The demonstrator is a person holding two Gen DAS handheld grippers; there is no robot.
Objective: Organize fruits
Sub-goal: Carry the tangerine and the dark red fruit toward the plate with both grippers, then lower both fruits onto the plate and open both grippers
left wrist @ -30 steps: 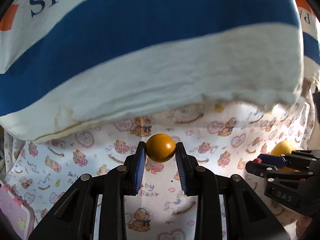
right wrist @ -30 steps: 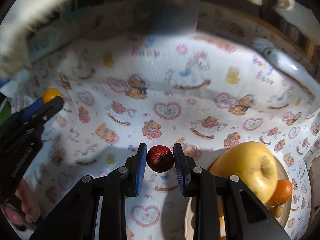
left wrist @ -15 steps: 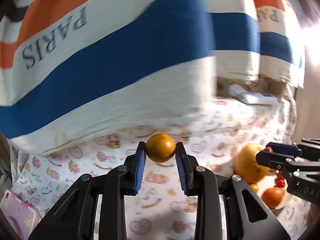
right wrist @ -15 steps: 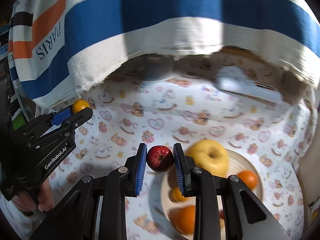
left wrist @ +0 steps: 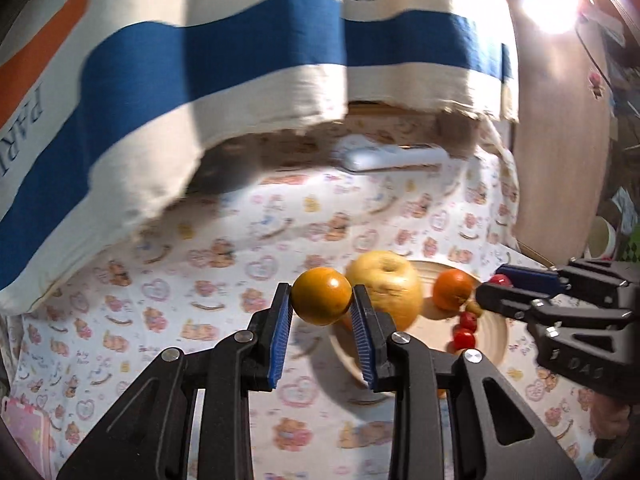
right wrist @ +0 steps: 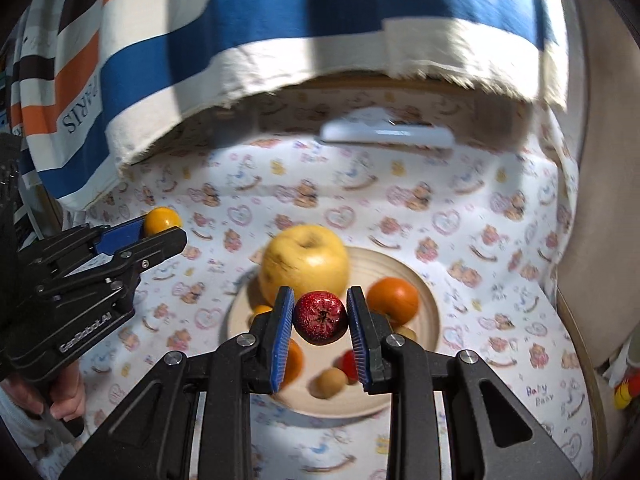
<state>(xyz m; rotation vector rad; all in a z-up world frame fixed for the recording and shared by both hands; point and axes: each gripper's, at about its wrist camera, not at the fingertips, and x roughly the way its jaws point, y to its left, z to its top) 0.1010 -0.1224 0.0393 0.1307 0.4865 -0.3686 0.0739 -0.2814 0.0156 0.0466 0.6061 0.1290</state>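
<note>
Left tool: the left tool [left wrist: 322, 309] is clamped on a small round orange-yellow citrus fruit [left wrist: 321, 296]; both blue ribbed pads press its sides, and the fruit is held clear above the cloth, near the plate's left rim.
Right tool: the right tool [right wrist: 320, 320] is clamped on a small round dark-red speckled fruit [right wrist: 320, 317], held over the plate in front of the large apple.
Cross view: in the left wrist view the right tool shows at the right edge, a red spot visible between its tips; in the right wrist view the left tool shows at the left edge with the orange-yellow fruit at its tip.
Hand: a hand [right wrist: 66, 394] grips the left tool's handle at the lower left of the right wrist view.
Plate: a round beige ceramic plate [right wrist: 426, 296] rests on the cloth.
Plate contents: a large yellow apple [right wrist: 304, 260], a round orange tangerine [right wrist: 394, 300], a small tan round fruit [right wrist: 328, 385], and further small orange and red fruits partly hidden behind the pads.
Counter: covered by a white cloth printed with bears and hearts [right wrist: 480, 220].
Background: a striped blue, white and orange fabric lettered "PARIS" [right wrist: 240, 20] hangs over the far edge; a blurred white flat object [right wrist: 386, 134] lies below it.
</note>
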